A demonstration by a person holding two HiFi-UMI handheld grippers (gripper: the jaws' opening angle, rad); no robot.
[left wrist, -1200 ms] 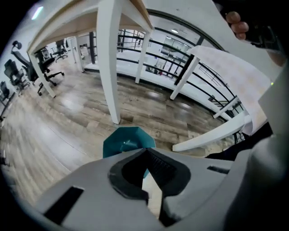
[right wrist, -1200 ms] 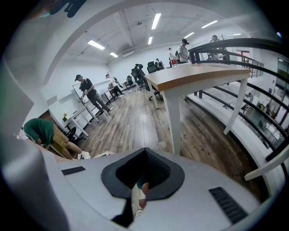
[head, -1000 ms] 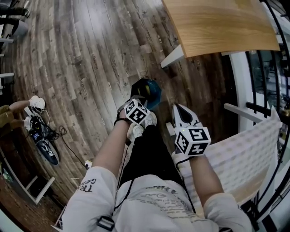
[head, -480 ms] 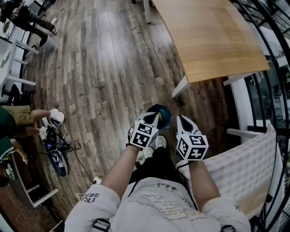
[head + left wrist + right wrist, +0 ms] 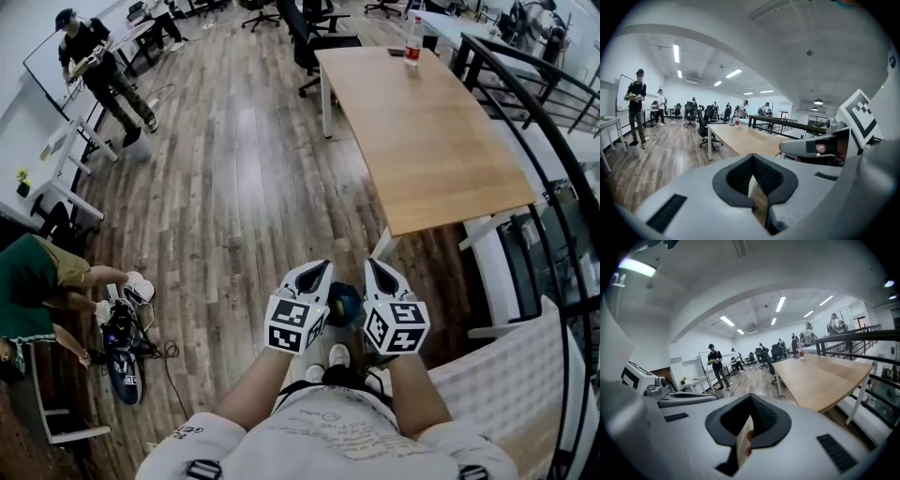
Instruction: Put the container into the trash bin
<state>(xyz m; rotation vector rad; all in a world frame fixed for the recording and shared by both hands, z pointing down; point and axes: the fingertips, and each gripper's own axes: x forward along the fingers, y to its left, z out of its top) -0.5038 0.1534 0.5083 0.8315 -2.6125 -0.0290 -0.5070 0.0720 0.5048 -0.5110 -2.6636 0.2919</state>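
Trash bin (image 5: 344,305) stands on wooden floor (image 5: 234,187); shirt print (image 5: 361,441) is illegible.

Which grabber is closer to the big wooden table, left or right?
Right. The right gripper sits just below the near corner of the wooden table; the left gripper is beside it, farther off.

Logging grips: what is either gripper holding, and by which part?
Nothing. The left gripper and the right gripper are both shut, with no object between their jaws.
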